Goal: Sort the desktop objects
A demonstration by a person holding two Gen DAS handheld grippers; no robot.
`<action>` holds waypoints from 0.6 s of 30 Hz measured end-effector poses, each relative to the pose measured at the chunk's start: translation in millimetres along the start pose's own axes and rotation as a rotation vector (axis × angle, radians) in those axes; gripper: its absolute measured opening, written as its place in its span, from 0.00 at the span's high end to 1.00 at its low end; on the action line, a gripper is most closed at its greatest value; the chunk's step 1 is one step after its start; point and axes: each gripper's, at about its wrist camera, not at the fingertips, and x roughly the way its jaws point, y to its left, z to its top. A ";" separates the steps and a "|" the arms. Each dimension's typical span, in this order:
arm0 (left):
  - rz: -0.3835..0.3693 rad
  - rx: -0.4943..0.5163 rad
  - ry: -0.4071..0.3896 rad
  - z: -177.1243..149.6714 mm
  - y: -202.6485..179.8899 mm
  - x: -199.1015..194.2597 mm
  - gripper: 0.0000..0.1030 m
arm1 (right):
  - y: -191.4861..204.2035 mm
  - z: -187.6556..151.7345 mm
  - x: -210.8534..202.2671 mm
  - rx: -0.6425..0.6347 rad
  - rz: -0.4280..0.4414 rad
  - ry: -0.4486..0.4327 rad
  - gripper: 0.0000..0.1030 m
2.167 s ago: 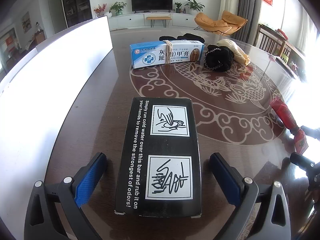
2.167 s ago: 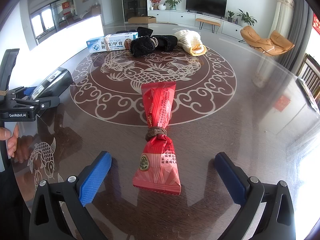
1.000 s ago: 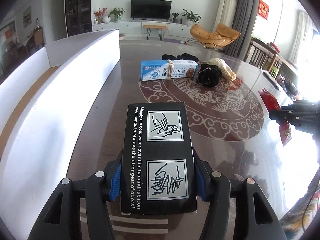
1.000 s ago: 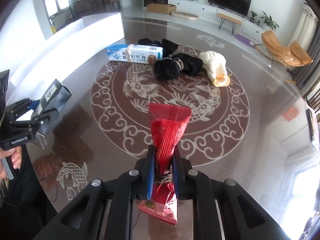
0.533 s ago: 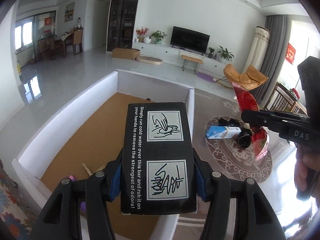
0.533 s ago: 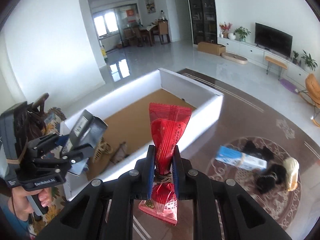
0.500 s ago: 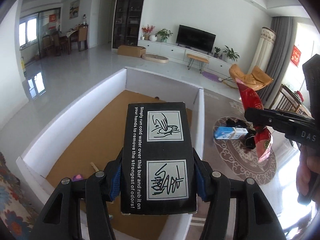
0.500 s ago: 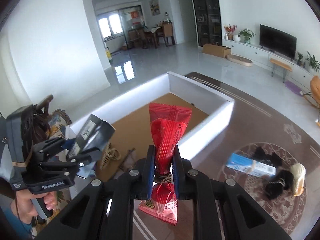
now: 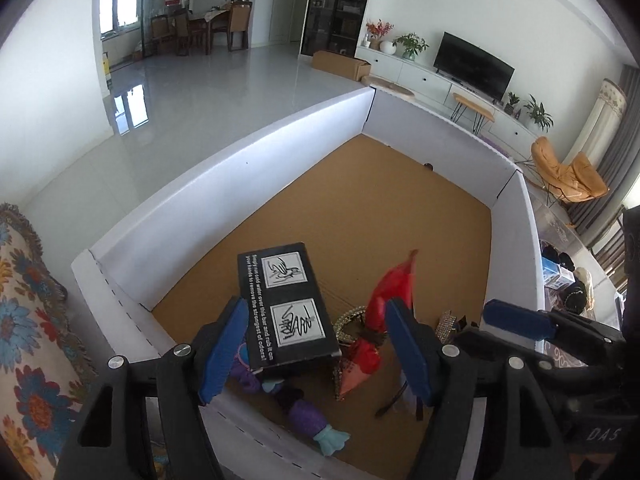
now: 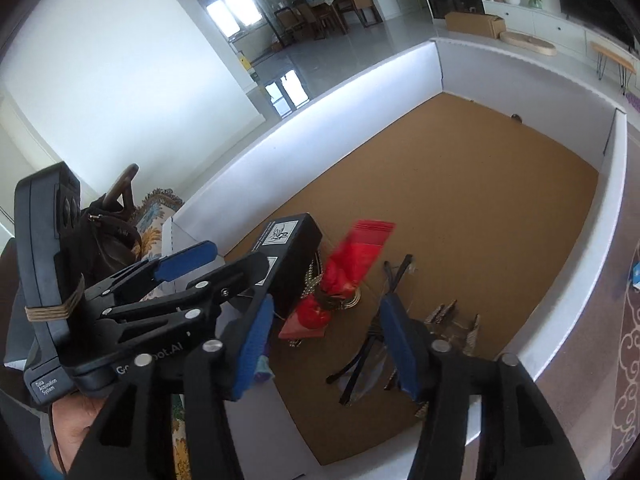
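Observation:
Both grippers hang open over the near end of a large white box with a brown cardboard floor (image 9: 400,208). The black printed box (image 9: 286,306) lies free below my left gripper (image 9: 316,350), apart from both blue pads. The red snack packet (image 10: 348,272) lies free below my right gripper (image 10: 326,340); it looks blurred in the left wrist view (image 9: 380,320). The two sit side by side in the box. The left gripper also shows in the right wrist view (image 10: 224,256).
Small items lie at the box's near end: a purple wrapped candy (image 9: 308,420), black-framed glasses (image 10: 360,360), hair clips (image 10: 452,312), a metal chain (image 9: 348,320). The white box walls (image 10: 576,264) surround them. The table with a blue carton (image 9: 556,276) lies right.
Both grippers have opened over the white box. The black box and the red packet have left the jaws and now sit inside the box.

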 end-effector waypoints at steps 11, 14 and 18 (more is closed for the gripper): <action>-0.326 0.229 -0.140 -50.7 -154.3 -74.1 0.14 | -152.8 -96.5 -152.0 0.120 -0.363 -0.316 0.07; -0.416 0.349 -0.088 -85.7 -216.5 -70.2 0.13 | -205.3 -146.9 -171.5 0.170 -0.499 -0.232 0.07; -0.420 0.461 0.008 -133.0 -278.5 -33.0 0.13 | -253.8 -205.2 -198.0 0.231 -0.605 -0.158 0.07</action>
